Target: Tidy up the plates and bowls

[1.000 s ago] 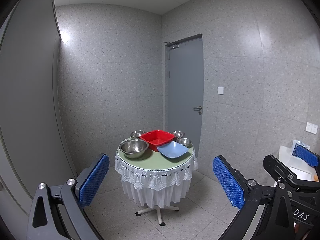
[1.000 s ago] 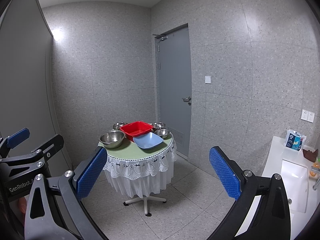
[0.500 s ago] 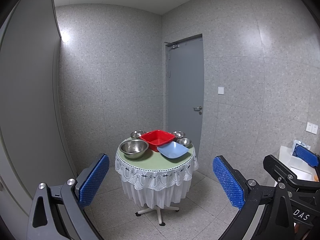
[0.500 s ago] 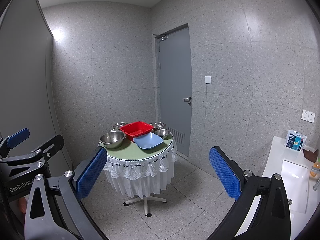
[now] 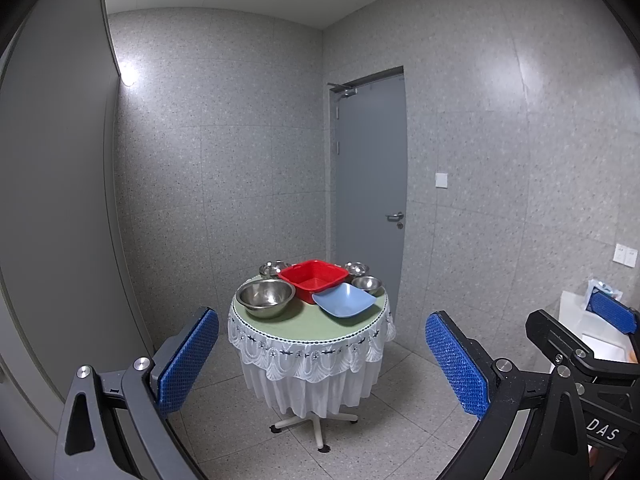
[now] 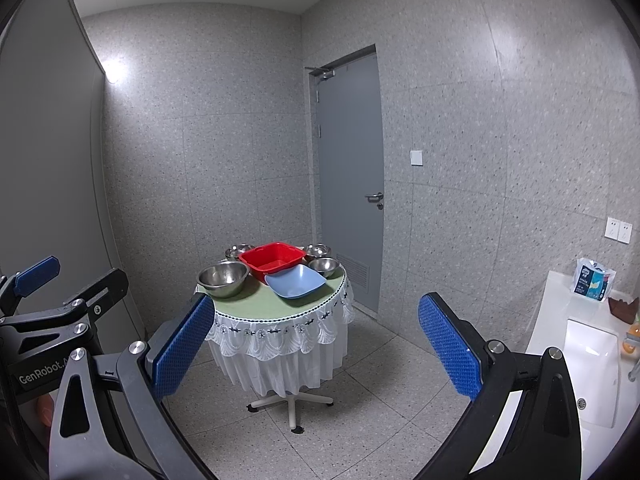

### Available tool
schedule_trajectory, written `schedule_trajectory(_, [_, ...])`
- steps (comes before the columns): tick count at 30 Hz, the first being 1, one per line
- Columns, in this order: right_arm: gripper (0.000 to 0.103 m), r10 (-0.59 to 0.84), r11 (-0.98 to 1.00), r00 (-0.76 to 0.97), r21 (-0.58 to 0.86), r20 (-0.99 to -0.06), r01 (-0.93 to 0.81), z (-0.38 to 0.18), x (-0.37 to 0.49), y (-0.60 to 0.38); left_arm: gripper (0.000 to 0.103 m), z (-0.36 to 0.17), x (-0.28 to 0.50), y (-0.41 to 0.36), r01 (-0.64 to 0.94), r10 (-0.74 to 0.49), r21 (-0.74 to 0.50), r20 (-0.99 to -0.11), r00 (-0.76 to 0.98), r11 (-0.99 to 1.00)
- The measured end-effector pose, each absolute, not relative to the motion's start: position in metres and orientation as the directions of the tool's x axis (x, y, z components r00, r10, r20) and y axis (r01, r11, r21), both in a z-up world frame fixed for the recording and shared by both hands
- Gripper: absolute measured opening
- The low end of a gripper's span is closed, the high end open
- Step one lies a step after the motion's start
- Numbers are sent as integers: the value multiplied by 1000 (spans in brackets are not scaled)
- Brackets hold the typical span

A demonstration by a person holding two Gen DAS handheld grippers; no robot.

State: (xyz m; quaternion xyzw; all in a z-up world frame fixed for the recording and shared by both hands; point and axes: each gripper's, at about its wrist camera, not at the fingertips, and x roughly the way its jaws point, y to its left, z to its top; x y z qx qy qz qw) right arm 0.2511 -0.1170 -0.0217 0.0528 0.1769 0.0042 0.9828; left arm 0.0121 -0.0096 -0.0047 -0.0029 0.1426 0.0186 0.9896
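Left wrist view shows the left gripper [image 5: 322, 354] with its 2 blue-padded fingers [image 5: 188, 358] spread wide apart and holding nothing, raised well short of a small round table [image 5: 280, 322] draped in a green cloth with a white lace skirt. Right wrist view shows the right gripper [image 6: 316, 344] likewise spread wide and empty, also well apart from the table, with part of the left gripper at the picture's left edge. On the table, a large steel bowl [image 5: 265, 298] sits near the front left edge. A red square basin [image 5: 313, 280] stands at the middle toward the back. A light blue square plate [image 5: 344, 300] lies at the front right, touching the basin. 1 small steel bowl [image 5: 273, 269] sits at the back left edge, and 2 more small steel bowls [image 5: 366, 283] sit at the back right. A grey door [image 5: 370, 184] stands behind the table, and a white sink counter [image 6: 588, 340] runs along the right wall.
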Motion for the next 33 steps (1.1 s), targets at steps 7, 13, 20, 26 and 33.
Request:
schedule_trajectory(7, [103, 35, 994, 935, 109, -352, 3, -23, 258, -123, 102, -8, 22, -13, -42, 41, 1, -288, 957, 999])
schedule_trajectory(13, [103, 52, 993, 932, 115, -358, -11, -23, 270, -133, 102, -8, 32, -23, -49, 47, -1, -291, 955, 999])
schedule_trajectory(20, [103, 72, 993, 929, 113, -364, -32, -28, 291, -143, 102, -10, 54, -34, -67, 63, -4, -297, 953, 998])
schedule_trajectory(26, [103, 83, 993, 925, 108, -370, -46, -33, 310, -146, 102, -13, 82, -42, -83, 79, -1, -302, 950, 997])
schedule_trajectory(33, [103, 102, 991, 913, 120, -395, -59, -43, 347, -142, 102, -15, 136, -32, -88, 83, -1, -327, 941, 996])
